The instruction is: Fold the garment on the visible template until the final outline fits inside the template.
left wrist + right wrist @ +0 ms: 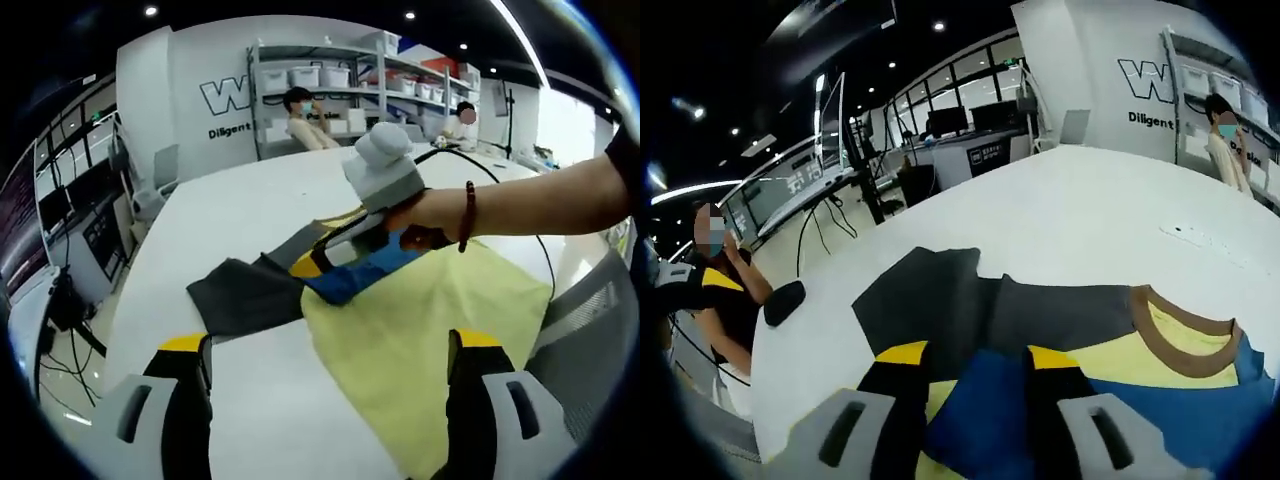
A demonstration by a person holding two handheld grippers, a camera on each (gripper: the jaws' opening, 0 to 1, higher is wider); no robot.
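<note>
A colour-block T-shirt lies bunched on the white table (240,210): dark grey sleeve (245,295), blue panel (345,282), and in the right gripper view a yellow chest (1160,355) with a brown collar (1185,335). Under it spreads a pale yellow template sheet (430,335). My right gripper (318,262), held by a hand (430,212), reaches in from the right with its jaws closed on the shirt's blue fabric (975,410) near the sleeve (940,295). My left gripper (330,385) hovers over the near table edge, jaws wide open and holding nothing.
Shelves with white bins (320,75) and two seated people (305,120) are beyond the table's far end. A black cable (500,180) runs across the table. A grey mesh chair (590,320) stands at the right. Another person (725,290) sits by desks with monitors (970,125).
</note>
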